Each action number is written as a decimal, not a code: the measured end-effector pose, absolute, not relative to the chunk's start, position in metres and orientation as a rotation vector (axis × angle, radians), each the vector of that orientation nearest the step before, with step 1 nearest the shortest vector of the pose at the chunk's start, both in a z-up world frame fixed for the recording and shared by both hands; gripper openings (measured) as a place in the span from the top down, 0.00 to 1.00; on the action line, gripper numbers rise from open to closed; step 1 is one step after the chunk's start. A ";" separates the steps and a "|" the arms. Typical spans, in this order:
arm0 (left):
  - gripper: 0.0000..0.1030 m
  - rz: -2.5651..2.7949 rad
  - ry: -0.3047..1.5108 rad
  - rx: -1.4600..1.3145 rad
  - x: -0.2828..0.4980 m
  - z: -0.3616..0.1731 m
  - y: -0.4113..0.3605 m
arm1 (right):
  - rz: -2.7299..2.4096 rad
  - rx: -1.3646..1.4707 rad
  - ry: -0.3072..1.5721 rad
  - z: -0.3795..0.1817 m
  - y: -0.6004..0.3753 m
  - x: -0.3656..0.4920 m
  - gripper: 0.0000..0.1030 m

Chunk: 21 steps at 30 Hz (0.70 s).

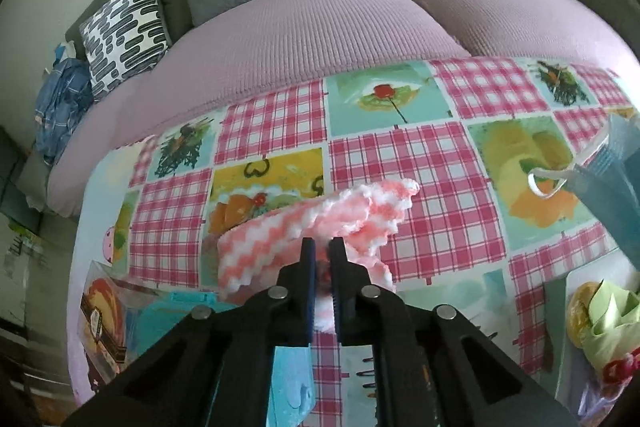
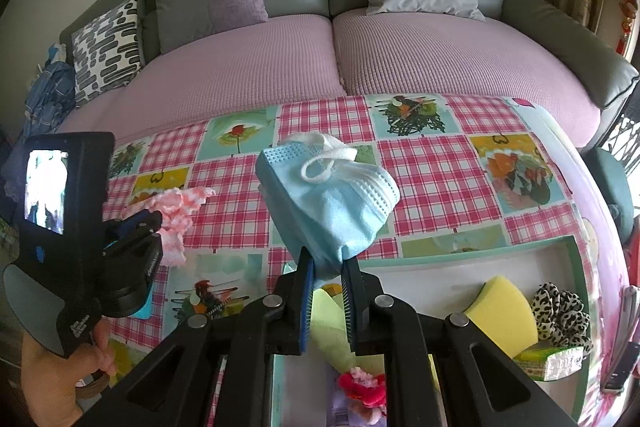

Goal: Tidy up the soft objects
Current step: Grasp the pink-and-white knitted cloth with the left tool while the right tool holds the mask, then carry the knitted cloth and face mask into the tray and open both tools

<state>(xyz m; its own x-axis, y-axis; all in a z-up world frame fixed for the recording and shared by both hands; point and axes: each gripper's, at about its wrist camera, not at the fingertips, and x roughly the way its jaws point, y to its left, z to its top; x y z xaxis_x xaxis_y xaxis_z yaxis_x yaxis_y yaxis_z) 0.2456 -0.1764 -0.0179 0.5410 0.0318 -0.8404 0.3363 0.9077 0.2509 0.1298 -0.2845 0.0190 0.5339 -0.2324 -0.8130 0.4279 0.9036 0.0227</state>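
Note:
My left gripper [image 1: 323, 247] is shut on a pink-and-white zigzag cloth [image 1: 320, 223] and holds it just above the checked tablecloth [image 1: 436, 167]. The cloth also shows in the right wrist view [image 2: 176, 211], with the left gripper [image 2: 154, 219] on it. My right gripper [image 2: 326, 259] is shut on a blue face mask [image 2: 324, 195] with white ear loops, held up above the table. The mask's edge shows at the right of the left wrist view [image 1: 612, 163]. A white tray [image 2: 440, 263] sits below the right gripper.
The tray holds a yellow sponge [image 2: 504, 311], a leopard scrunchie [image 2: 560, 311], a green cloth [image 2: 332, 327] and a red-pink fluffy item [image 2: 360, 387]. A blue cloth [image 1: 292, 383] lies under the left gripper. A sofa with purple covers [image 2: 360, 59] and cushions stands behind the table.

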 end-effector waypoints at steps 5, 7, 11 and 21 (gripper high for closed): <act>0.95 -0.226 0.982 0.335 0.243 -0.007 -0.168 | -0.398 0.231 0.926 0.019 -0.284 0.129 0.86; 0.96 -0.237 0.970 0.305 0.240 0.002 -0.163 | -0.402 0.231 0.919 0.021 -0.285 0.127 0.86; 0.96 -0.306 0.950 0.202 0.233 0.023 -0.154 | -0.412 0.233 0.903 0.026 -0.286 0.120 0.86; 0.97 -0.392 0.809 0.124 0.192 0.086 -0.141 | -0.448 0.233 0.847 0.045 -0.288 0.092 0.86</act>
<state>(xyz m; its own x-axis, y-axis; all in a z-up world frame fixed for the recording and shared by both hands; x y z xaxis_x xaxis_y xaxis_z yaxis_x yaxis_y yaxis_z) 0.1916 -0.1410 0.0861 0.6230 -0.2938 -0.7250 0.3871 0.9212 -0.0406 0.0922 -0.2883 0.0450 0.5770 -0.2880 -0.7643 0.4701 0.8823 0.0224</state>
